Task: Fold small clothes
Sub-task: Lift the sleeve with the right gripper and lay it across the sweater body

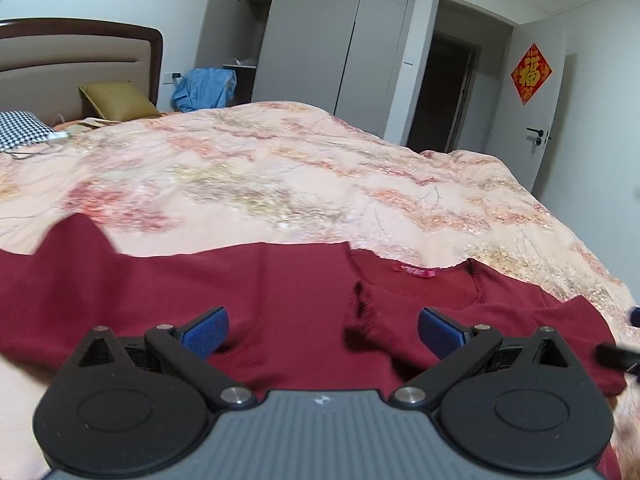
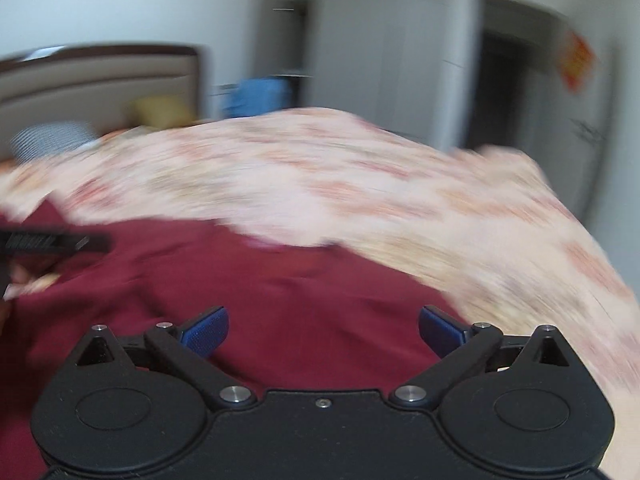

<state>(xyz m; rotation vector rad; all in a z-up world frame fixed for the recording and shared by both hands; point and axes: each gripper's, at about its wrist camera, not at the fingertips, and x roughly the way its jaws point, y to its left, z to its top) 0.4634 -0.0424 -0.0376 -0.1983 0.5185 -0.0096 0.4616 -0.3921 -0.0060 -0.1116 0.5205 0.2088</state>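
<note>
A dark red top (image 1: 280, 292) lies spread on the flowered bedspread (image 1: 280, 168), its neckline and pink label (image 1: 416, 270) toward the right. My left gripper (image 1: 323, 334) is open just above the cloth left of the neckline, holding nothing. In the blurred right wrist view the same red top (image 2: 280, 300) fills the lower part. My right gripper (image 2: 323, 334) is open above it, near its right edge, empty. A part of the left gripper (image 2: 56, 242) shows at that view's left edge.
The bed (image 1: 400, 184) stretches away to a headboard (image 1: 80, 56) with a mustard pillow (image 1: 118, 100) and a checked pillow (image 1: 22, 128). A grey wardrobe (image 1: 320, 48), blue clothes (image 1: 204, 88) and an open door (image 1: 536, 92) stand behind.
</note>
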